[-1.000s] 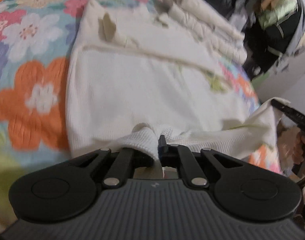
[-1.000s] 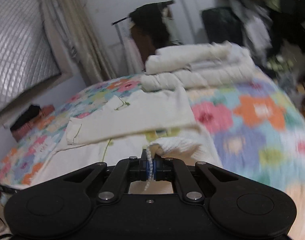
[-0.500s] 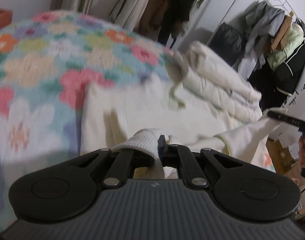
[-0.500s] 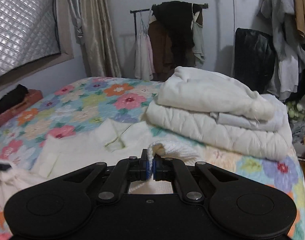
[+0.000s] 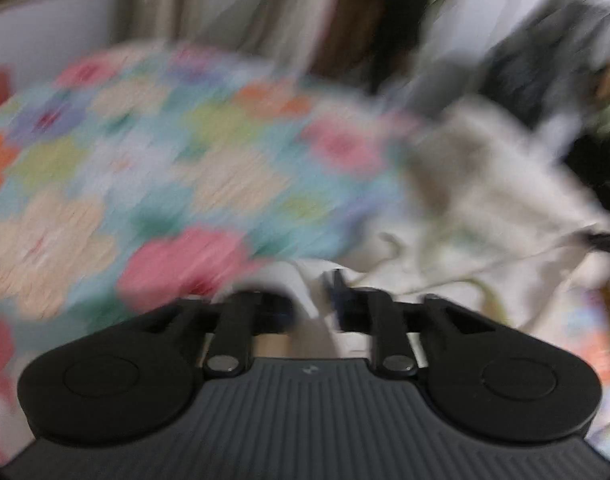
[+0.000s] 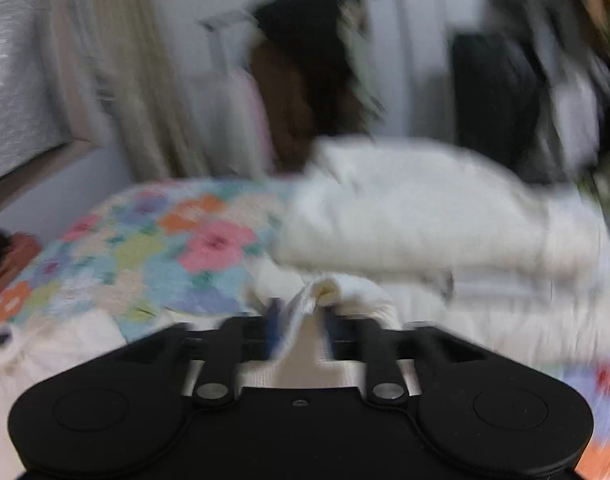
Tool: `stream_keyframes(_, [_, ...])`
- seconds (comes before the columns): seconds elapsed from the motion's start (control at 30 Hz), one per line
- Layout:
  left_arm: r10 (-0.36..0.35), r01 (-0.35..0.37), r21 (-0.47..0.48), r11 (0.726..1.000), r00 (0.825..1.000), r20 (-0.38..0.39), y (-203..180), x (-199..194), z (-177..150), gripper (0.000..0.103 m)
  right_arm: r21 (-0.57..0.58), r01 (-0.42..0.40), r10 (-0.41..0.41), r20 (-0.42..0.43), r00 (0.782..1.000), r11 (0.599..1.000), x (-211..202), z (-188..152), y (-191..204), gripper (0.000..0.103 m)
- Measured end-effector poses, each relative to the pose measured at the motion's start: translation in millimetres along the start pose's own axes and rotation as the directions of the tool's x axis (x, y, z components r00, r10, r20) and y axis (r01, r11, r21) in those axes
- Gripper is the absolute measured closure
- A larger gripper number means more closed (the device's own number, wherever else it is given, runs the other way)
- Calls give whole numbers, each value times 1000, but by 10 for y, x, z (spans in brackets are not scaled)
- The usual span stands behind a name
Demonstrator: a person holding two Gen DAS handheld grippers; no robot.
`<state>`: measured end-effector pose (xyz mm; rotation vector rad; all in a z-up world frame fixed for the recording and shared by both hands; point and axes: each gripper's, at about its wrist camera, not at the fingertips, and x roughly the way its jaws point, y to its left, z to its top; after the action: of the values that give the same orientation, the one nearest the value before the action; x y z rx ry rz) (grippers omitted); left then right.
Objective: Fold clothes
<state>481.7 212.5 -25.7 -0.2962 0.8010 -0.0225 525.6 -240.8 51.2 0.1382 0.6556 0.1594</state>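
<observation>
1. Left tool [image 5: 309, 300] jaws just opened, cream garment [image 5: 301, 280] hem loose between them
2. Right tool [image 6: 299, 320] same, hem slack in the gap
3. Garment lies on floral bed [image 5: 165, 152] beside folded bedding [image 6: 425, 208]
4. No legible writing, frames blurred

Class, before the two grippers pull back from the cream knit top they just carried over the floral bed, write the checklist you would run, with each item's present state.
1. Left gripper jaws have just been opening: ok; cream knit top lies between them.
2. Right gripper jaws have just been opening: ok; fabric lies between them.
3. Hem free of the pads: cannot tell, blurred.
4. Top laid flat on the floral bedspread: cannot tell.
5. Top clear of the stack of folded white bedding: cannot tell.
</observation>
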Motion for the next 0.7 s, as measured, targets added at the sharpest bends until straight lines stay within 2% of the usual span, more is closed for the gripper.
stream_keyframes(0.03, [44,-46,-25,999,998,-42,78,123,-68,68,21,19,-18,-14,1000,1000,68,-86,-18,54])
stream_keyframes(0.07, [47,-50,-50,997,997,-53,145,155,-137,68,35,21,-20,-30,999,999,110,-188,-35,54])
stream_keyframes(0.17, [18,-22,-71,997,998,-62,251,54,-384,55,72,3,3,-78,997,997,117,-513,-80,54])
stream_keyframes(0.23, [17,-22,-76,997,998,-61,292,-93,-562,53,92,-13,23,-106,994,996,39,-710,-117,54])
stream_keyframes(0.33, [-35,29,-142,989,999,-42,385,-367,-841,44,86,-28,39,-134,990,996,-111,-951,-151,54])
stream_keyframes(0.4, [-57,47,-155,987,997,-56,405,-519,-991,44,107,-43,57,-134,989,993,-245,-1103,-193,53])
stream_keyframes(0.47, [-48,36,-135,990,996,-82,394,-667,-1143,43,135,-56,72,-121,990,989,-389,-1245,-247,53])
stream_keyframes(0.53, [-43,27,-159,987,994,-96,427,-819,-1312,43,194,-66,84,-86,993,979,-589,-1440,-329,50])
stream_keyframes(0.6, [-66,37,-238,970,991,-113,501,-919,-1497,41,255,-74,92,-59,994,964,-755,-1647,-407,48])
stream_keyframes(0.7, [-119,55,-359,932,980,-158,590,-976,-1796,40,332,-70,93,-54,994,941,-932,-1977,-501,48])
